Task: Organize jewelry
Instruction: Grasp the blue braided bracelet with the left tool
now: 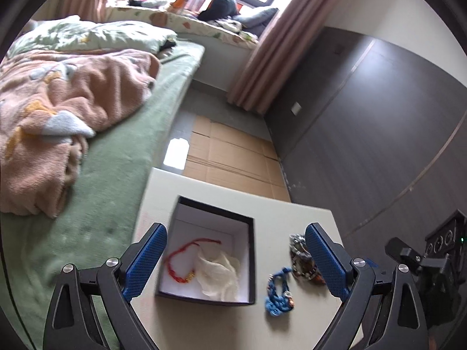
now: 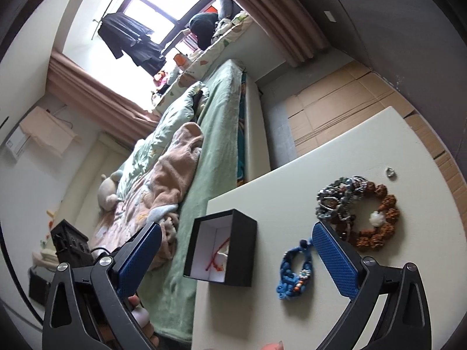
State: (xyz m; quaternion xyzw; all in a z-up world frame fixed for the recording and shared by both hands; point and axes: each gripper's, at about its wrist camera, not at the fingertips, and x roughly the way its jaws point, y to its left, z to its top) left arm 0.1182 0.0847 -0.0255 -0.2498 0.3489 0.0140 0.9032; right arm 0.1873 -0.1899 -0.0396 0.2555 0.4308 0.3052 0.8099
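1. Right wrist view: right gripper [image 2: 236, 259] fingers spread wide, empty; left gripper [image 1: 236, 259] likewise.
2. Blue bracelet [image 2: 294, 274] on tabletop [image 2: 292, 180] beside box [image 2: 233, 250].
3. Light, limp cord; pinch across one strand.

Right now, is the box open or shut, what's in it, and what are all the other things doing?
black box: open, no lid on, upright on the table
red string bracelet: inside the box
white cloth: crumpled inside the box
blue bracelet: flat on the table, outside the box
brown bead bracelet: on the table
dark bead bracelets: piled beside it
left tongs: open, empty
right tongs: open, empty
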